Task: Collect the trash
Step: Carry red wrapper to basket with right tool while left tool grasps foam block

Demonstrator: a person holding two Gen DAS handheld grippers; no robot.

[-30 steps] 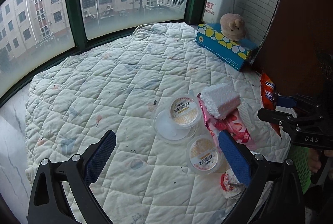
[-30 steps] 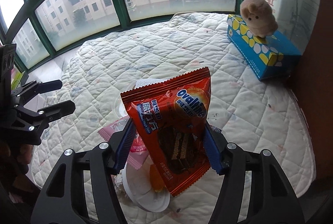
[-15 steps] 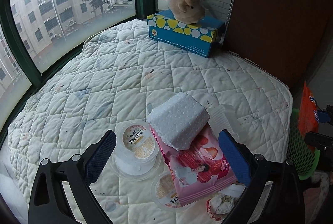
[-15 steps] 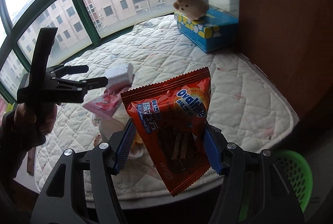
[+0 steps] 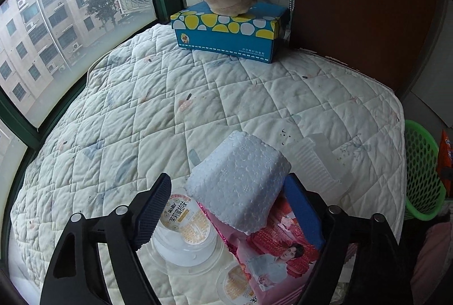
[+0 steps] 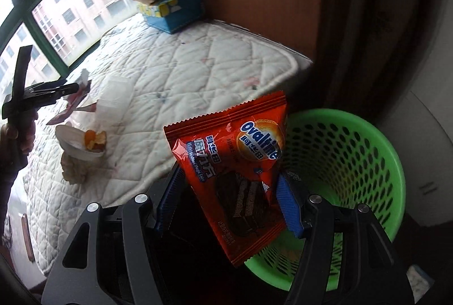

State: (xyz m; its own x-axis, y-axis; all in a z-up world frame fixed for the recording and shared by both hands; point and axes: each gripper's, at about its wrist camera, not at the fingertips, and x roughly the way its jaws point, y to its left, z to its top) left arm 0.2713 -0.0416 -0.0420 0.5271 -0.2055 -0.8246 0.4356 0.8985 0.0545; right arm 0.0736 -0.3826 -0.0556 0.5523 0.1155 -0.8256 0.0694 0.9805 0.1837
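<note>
The right gripper (image 6: 226,197) clamps the orange Ovaltine wrapper (image 6: 235,160) by its lower half, above the near rim of the green basket (image 6: 354,163), which stands beside the mattress corner. Risk: the wrapper overhangs the rim on the mattress side, so a release here may drop it outside.

The left gripper (image 5: 226,211) has just been closing; its jaws straddle the white foam block (image 5: 240,180), one pad touching, the other clear (no grip yet). The block rests on the pink wrapper (image 5: 271,248) near the front edge of the mattress (image 5: 198,106). Risk: an off-centre squeeze may tip the block or pinch the wrapper underneath and disturb the plastic cup (image 5: 184,231) alongside.
</note>
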